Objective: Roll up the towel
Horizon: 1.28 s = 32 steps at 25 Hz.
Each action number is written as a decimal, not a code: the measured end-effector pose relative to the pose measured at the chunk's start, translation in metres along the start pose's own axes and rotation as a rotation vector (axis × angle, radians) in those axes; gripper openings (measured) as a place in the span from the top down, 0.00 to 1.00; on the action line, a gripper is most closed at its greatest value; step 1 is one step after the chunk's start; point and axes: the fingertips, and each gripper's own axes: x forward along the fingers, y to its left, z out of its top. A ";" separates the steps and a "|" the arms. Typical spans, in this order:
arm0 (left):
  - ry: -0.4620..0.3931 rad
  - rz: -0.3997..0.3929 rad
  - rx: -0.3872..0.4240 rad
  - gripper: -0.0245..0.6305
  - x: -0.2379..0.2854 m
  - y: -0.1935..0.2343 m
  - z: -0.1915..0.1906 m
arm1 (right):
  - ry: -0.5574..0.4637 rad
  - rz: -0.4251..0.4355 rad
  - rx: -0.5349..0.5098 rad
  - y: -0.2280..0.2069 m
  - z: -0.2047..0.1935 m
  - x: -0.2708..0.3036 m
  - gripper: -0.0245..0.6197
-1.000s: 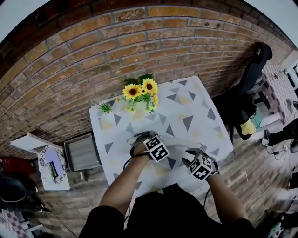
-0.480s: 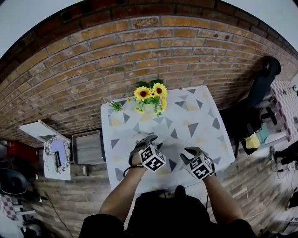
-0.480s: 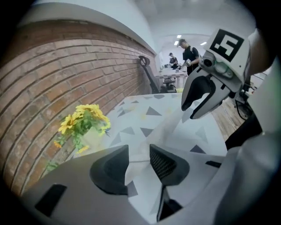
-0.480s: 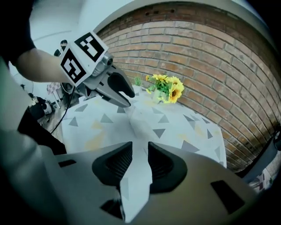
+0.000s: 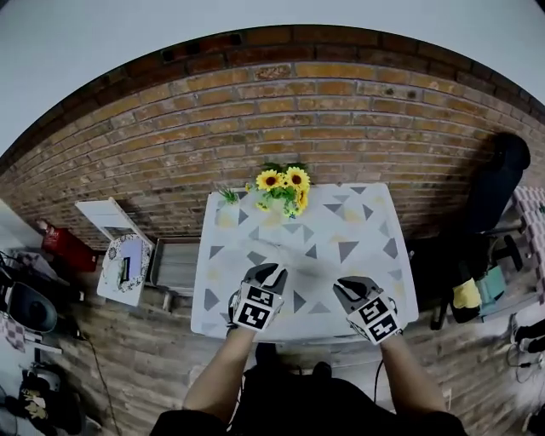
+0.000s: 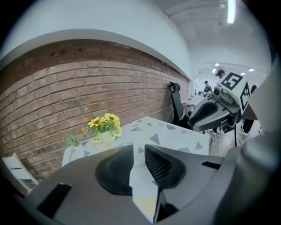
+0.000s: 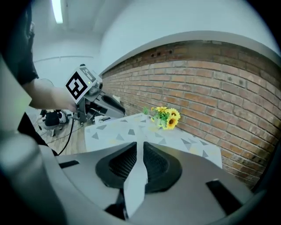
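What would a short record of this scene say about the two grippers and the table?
left gripper: fingers just closed, pinching the towel
right gripper: fingers just closed, pinching the same towel
towel: pale, with triangles
table: triangle-patterned top, against a brick wall
sunflowers: at the table's far edge
small plant: left of the sunflowers

Indoors, lit by a ceiling strip light [image 7: 57, 11]. Red-brown brick wall [image 5: 324, 111] at the back, plain white wall [image 5: 170, 51] above it. Wood-plank floor [image 5: 145, 358] underneath. Close to the brick, a table [image 5: 379, 255] covered in white cloth with grey and pale yellow triangles. Off the tabletop's left edge, a grey slatted box [image 5: 174, 266] and a small white side table [image 5: 123, 264]. Off the right edge, a black office chair [image 5: 498, 179].
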 end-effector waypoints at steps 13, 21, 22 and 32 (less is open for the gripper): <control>-0.283 0.118 -0.173 0.93 -0.121 0.007 0.061 | -0.354 -0.032 0.079 -0.014 0.064 -0.089 0.94; -0.446 0.193 -0.140 0.93 -0.172 0.041 0.091 | -0.517 -0.119 0.101 -0.017 0.132 -0.112 0.94; -0.449 0.203 -0.134 0.93 -0.172 0.042 0.092 | -0.512 -0.134 0.080 -0.015 0.136 -0.108 0.94; -0.406 0.217 -0.187 0.93 -0.156 0.046 0.072 | -0.523 -0.071 0.064 0.009 0.155 -0.082 0.94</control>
